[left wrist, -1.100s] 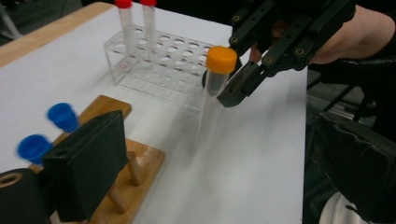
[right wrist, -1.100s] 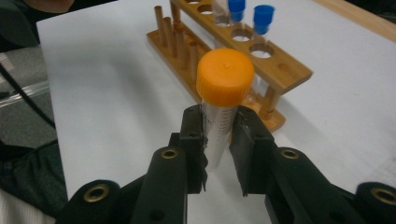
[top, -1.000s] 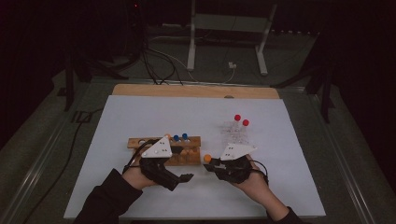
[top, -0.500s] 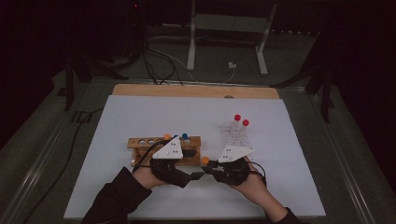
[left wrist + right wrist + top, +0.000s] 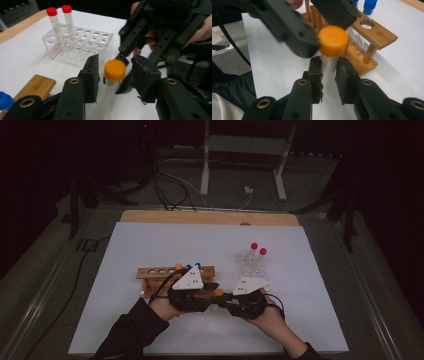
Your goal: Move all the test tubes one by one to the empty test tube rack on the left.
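Observation:
An orange-capped clear tube is held by its body in my right gripper, which is shut on it low over the white board. Its orange cap sits between the pads of my left gripper. Those jaws have just been closing, and a thin gap still shows on each side of the cap. In the high view the left gripper and right gripper meet tip to tip at the orange cap, just in front of the wooden rack.
The wooden rack holds blue-capped tubes and an orange-capped one. A clear plastic rack with two red-capped tubes stands right of it, behind the hands. The white board lies on the table.
My left gripper has moved right, up to the right gripper, and its jaws have narrowed around the orange cap. The right gripper has kept still with the tube.

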Demonstrator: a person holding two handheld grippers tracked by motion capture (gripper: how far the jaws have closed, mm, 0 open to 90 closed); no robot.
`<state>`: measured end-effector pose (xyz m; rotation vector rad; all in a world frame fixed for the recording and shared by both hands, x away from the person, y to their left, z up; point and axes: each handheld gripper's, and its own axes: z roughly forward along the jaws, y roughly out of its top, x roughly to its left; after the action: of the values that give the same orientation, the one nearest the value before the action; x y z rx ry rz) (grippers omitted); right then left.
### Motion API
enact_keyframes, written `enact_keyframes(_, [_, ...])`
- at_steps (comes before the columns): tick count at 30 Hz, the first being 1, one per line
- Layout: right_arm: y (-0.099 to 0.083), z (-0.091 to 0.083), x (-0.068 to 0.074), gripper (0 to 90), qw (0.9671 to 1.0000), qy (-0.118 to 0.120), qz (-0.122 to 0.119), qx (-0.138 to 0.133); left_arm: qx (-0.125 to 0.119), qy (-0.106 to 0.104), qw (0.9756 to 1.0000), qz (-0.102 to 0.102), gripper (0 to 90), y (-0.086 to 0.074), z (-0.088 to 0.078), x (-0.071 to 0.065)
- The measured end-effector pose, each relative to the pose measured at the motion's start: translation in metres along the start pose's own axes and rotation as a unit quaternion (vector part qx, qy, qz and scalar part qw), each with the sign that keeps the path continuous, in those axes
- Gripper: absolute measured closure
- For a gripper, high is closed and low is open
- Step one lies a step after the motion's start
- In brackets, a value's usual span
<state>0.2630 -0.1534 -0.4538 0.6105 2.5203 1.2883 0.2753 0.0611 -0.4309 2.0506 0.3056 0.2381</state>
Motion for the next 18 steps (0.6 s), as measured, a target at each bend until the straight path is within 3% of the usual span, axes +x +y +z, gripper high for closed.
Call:
enact_keyframes(7, [0.0002,-0.0004,0.0005,74.8,1.0,0.002,0.001,0.0,0.009,0.003,0.9999,0.013,69.7,0.0004,0.0036,-0.0023])
enact_keyframes(18, [0.0006,0.0001,0.0,73.1,1.0,0.001,0.004,-0.005,0.008,0.009,0.9997,0.02,71.8,0.0017,0.0013,-0.0009])
